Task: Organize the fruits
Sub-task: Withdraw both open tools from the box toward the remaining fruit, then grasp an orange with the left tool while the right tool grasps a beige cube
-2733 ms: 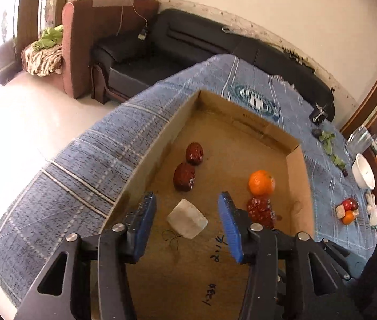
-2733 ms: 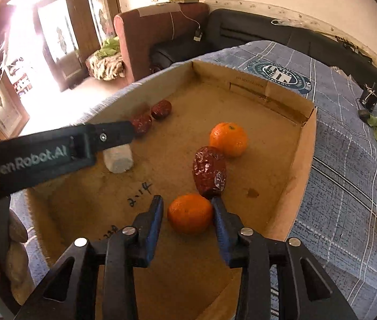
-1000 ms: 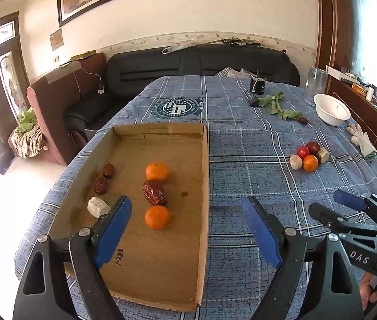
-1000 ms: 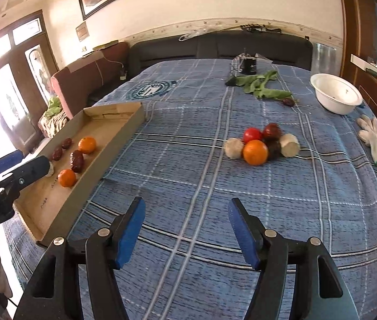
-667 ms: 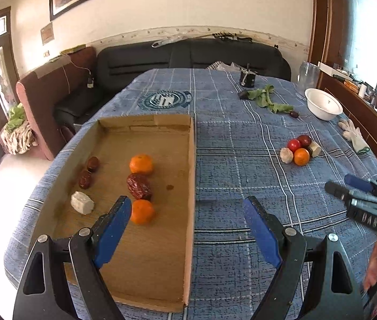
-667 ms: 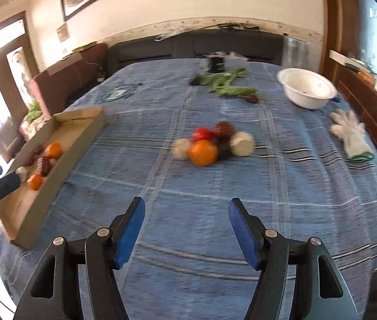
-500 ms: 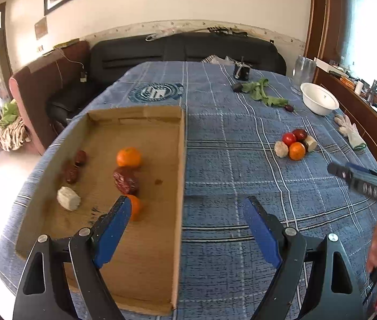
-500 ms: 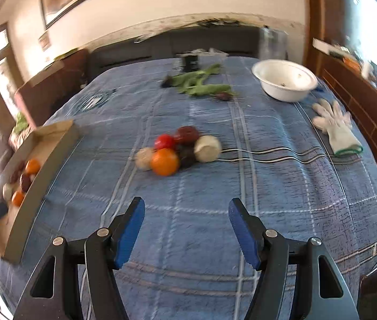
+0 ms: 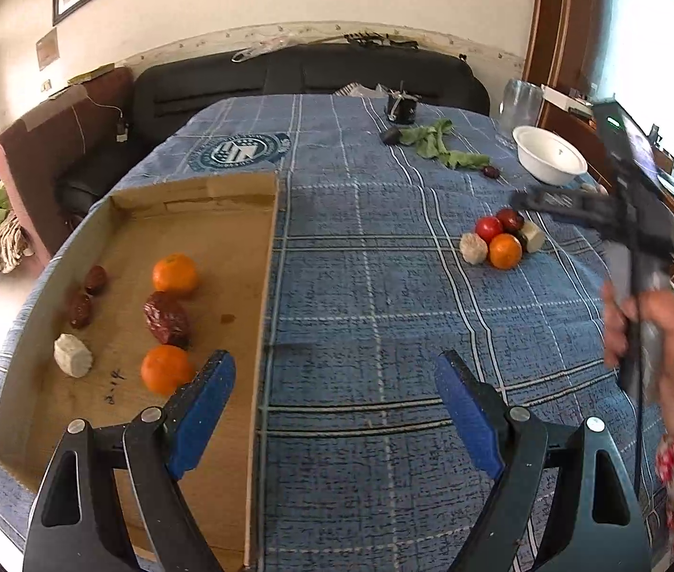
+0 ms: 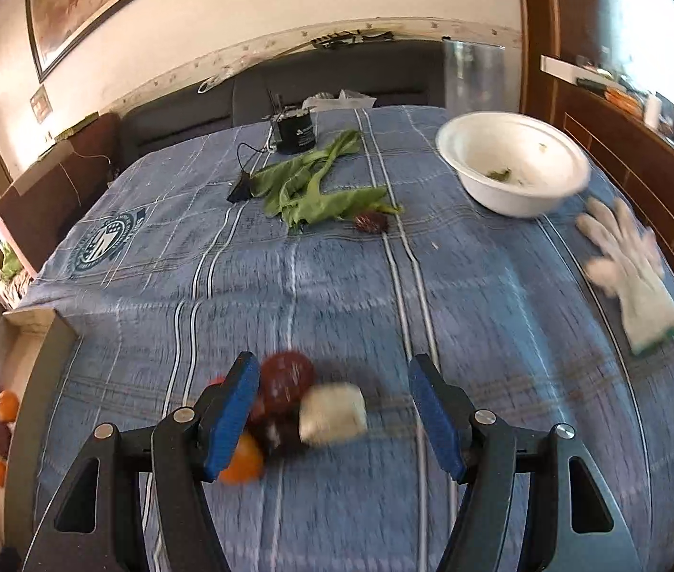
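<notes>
A cardboard tray [image 9: 222, 200] on the blue cloth holds two oranges [image 9: 175, 274], dark red dates [image 9: 167, 317] and a white chunk [image 9: 73, 355]. A loose pile of fruit [image 9: 504, 238] lies to the right on the cloth. My left gripper [image 9: 332, 405] is open and empty over the tray's right edge. My right gripper [image 10: 334, 410] is open just above the pile: a red fruit [image 10: 287, 379], a white chunk [image 10: 332, 412] and an orange [image 10: 241, 462] sit between and beside its fingers. The right gripper also shows in the left wrist view [image 9: 546, 200].
Green leaves [image 10: 313, 190], a dark date [image 10: 371, 223], a white bowl [image 10: 513, 176], a white glove [image 10: 628, 262] and a small black device [image 10: 295, 131] lie at the far side of the table. A black sofa [image 9: 308, 76] stands behind.
Both grippers left the tray. The right gripper let go of an orange there, swung right and came down over the loose fruit pile. The left gripper drew back, opened wide.
</notes>
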`<action>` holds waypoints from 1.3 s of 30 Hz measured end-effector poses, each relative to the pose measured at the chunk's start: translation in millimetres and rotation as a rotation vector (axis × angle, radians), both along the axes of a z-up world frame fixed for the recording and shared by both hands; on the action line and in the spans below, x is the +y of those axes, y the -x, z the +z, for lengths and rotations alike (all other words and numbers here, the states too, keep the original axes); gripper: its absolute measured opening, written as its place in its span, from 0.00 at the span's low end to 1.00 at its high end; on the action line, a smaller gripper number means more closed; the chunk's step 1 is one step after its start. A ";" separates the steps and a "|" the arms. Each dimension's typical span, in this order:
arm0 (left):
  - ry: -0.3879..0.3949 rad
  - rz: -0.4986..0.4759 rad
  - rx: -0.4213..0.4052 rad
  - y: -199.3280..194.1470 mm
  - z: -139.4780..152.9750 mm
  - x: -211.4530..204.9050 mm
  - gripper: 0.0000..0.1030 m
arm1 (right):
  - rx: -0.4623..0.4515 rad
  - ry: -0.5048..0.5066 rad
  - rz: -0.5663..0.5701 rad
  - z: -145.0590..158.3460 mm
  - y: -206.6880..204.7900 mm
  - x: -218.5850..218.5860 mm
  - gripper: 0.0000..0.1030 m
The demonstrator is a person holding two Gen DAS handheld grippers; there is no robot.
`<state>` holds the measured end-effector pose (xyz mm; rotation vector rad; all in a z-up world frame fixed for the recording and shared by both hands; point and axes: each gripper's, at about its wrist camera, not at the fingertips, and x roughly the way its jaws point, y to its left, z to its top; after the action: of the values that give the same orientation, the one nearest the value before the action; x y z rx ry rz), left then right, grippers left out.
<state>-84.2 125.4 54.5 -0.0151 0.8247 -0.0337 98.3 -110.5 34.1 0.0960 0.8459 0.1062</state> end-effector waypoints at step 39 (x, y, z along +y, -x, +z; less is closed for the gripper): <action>0.088 -0.121 0.034 -56.7 -6.5 -48.0 0.82 | 0.019 -0.113 0.160 -18.3 99.8 -20.6 0.39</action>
<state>-27.6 77.4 48.1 -0.0489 0.8564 -0.1841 -1.6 -131.1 15.8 0.1357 0.8659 0.3042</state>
